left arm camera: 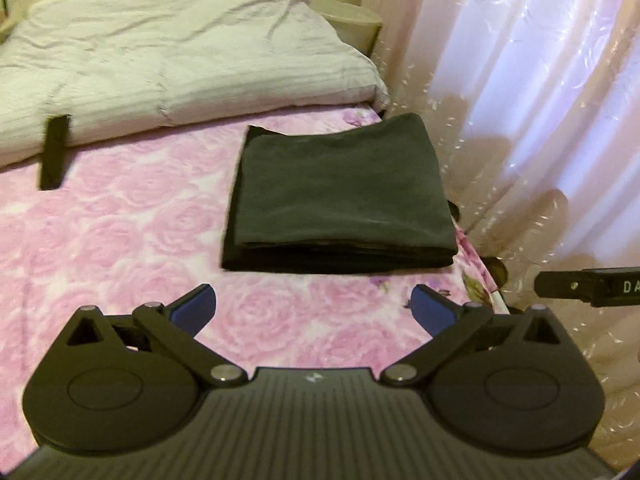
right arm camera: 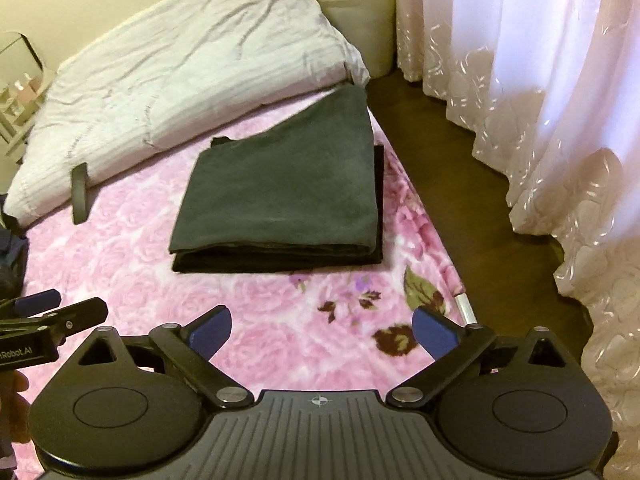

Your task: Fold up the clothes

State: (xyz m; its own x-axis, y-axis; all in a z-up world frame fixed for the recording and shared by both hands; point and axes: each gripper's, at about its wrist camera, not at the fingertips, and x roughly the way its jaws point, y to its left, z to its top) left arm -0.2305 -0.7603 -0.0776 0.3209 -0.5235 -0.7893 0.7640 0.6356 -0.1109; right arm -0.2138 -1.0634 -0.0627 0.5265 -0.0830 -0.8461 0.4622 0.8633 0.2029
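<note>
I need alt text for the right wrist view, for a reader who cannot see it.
A dark folded garment lies on a pink floral bedspread, near the bed's curtain-side edge. The right gripper hangs open and empty in front of it. A white duvet lies behind.

A bed with a pink rose-patterned cover carries a rumpled white duvet. Sheer pink curtains glow with daylight above a dark floor; a pale nightstand stands beyond.
</note>
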